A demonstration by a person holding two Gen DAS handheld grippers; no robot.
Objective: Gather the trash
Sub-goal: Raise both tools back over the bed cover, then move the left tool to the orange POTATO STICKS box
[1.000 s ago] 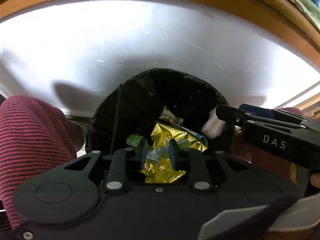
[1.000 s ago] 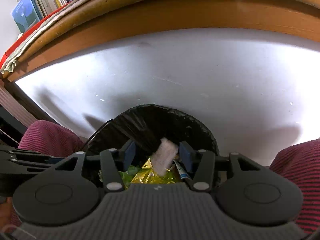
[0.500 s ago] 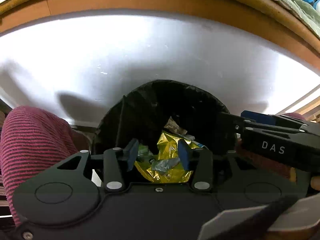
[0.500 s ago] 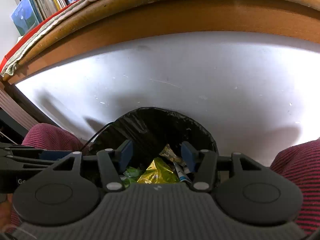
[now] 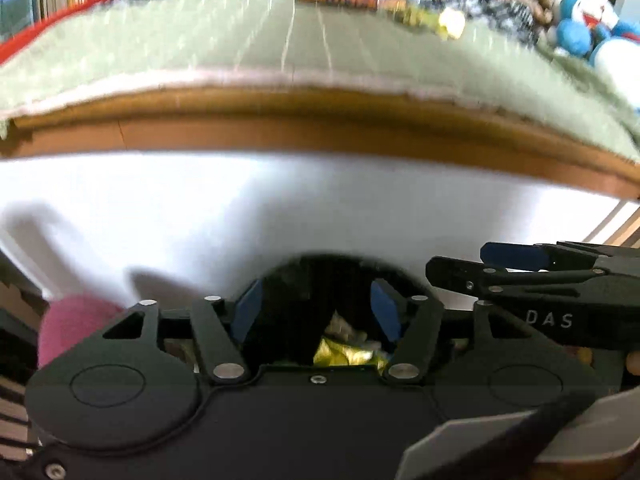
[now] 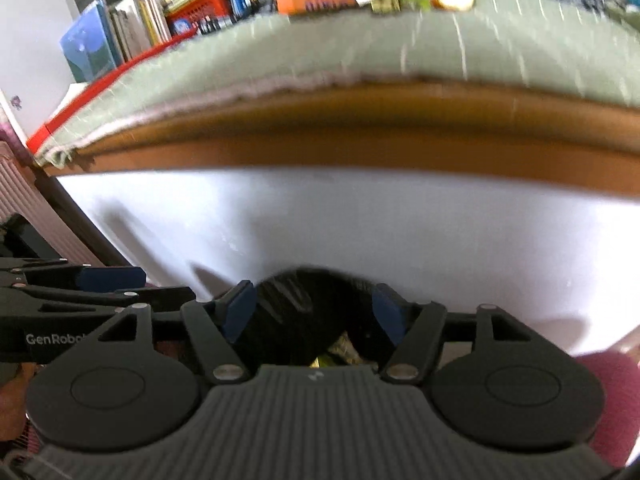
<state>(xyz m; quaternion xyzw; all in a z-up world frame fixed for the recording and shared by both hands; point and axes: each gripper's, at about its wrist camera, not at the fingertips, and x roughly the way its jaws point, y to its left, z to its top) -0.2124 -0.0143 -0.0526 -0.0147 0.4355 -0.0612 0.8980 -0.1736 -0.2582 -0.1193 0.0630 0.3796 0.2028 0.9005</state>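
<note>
The left tool has just been spreading its blue-padded jaws, which stand apart with nothing between them above a round bin lined in glossy black plastic, where crinkled gold foil trash lies. The right tool has likewise been spreading, empty, over the same bin below the green-clothed, wood-edged table.
</note>
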